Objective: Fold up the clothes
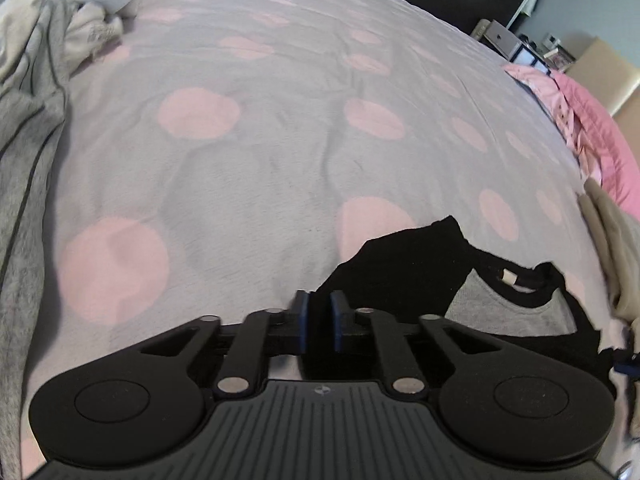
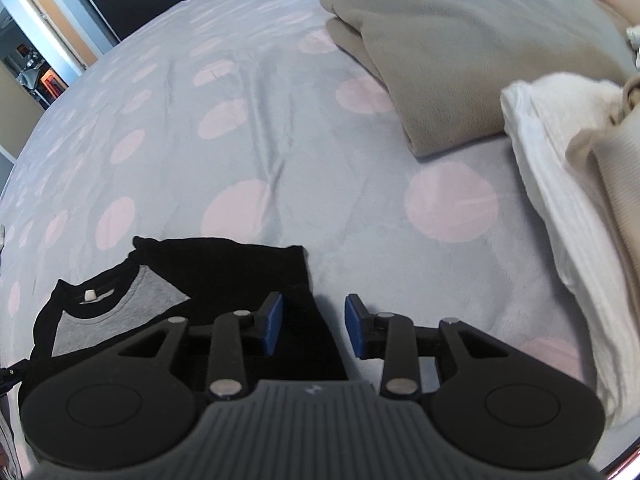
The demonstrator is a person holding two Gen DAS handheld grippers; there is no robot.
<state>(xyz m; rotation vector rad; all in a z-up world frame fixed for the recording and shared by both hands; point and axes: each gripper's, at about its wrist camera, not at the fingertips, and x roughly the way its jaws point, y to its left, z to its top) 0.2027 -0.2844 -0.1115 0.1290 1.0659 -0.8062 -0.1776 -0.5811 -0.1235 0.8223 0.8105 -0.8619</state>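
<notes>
In the left wrist view, a grey garment with dark piping (image 1: 28,152) hangs down the far left edge, with a crumpled pile of white and cream clothes (image 1: 86,4) above it. The grey bedspread with pink dots (image 1: 248,140) fills the middle. Low in the frame sits the left gripper (image 1: 319,320), its blue-padded jaws drawn close with only a narrow gap between them; black cloth lies right at that gap, but I cannot tell whether the pads are pinching it. To its right lies the black and grey T-shirt (image 1: 408,264), spread on the bedspread with its neckline and a small white label showing (the grey panel sits inside the black collar). Further right are pink bedding (image 1: 596,136) and a beige edge of fabric.

In the right wrist view, the same T-shirt (image 2: 224,268) lies at lower left, flat on the bedspread (image 2: 360,184), one black sleeve reaching toward the centre. The right gripper (image 2: 314,322) has its jaws clearly apart, the left pad over the sleeve's edge, the right pad over bare bedspread. Upper right rests a folded taupe blanket (image 2: 472,52), and beside it at the right edge a white garment (image 2: 560,168) under a beige ribbed one (image 2: 612,184).
</notes>
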